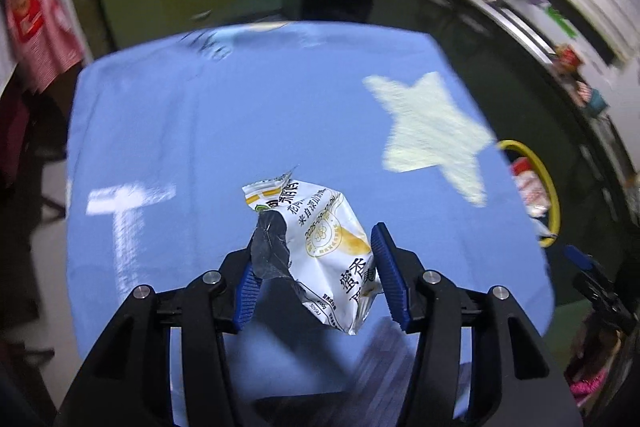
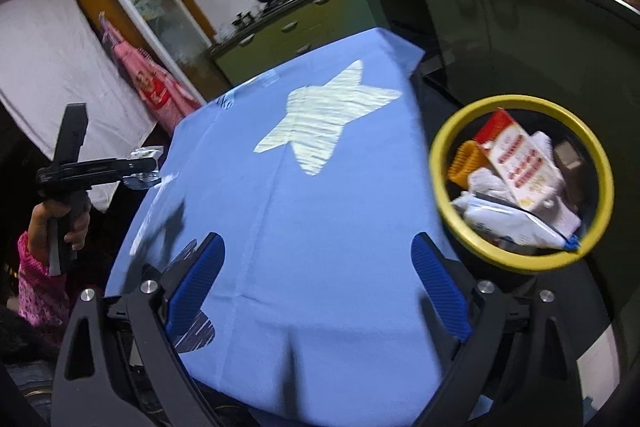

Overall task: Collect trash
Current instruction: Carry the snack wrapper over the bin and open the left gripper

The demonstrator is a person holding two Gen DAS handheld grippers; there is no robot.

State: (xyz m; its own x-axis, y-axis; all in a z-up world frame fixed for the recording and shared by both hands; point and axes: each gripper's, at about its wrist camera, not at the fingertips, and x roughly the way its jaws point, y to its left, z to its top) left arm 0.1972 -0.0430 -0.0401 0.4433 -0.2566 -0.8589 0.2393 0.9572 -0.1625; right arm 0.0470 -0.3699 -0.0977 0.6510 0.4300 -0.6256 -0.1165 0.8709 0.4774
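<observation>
Above the blue-clothed surface [image 1: 200, 131], our left tongs [image 1: 316, 267] clench a crumpled white snack wrapper [image 1: 320, 243], lifted clear. We judge it must next travel to the yellow-rimmed bin [image 2: 520, 183] just beside the surface. Our right tongs [image 2: 316, 283] hang released, empty.

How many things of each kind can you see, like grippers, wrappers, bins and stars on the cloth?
Grippers: 2, the left gripper and the right gripper
Crumpled wrappers held up: 1, the wrapper
Yellow-rimmed bins: 1, the bin
Pale stars on the blue cloth: 1, the star
Total: 5
</observation>
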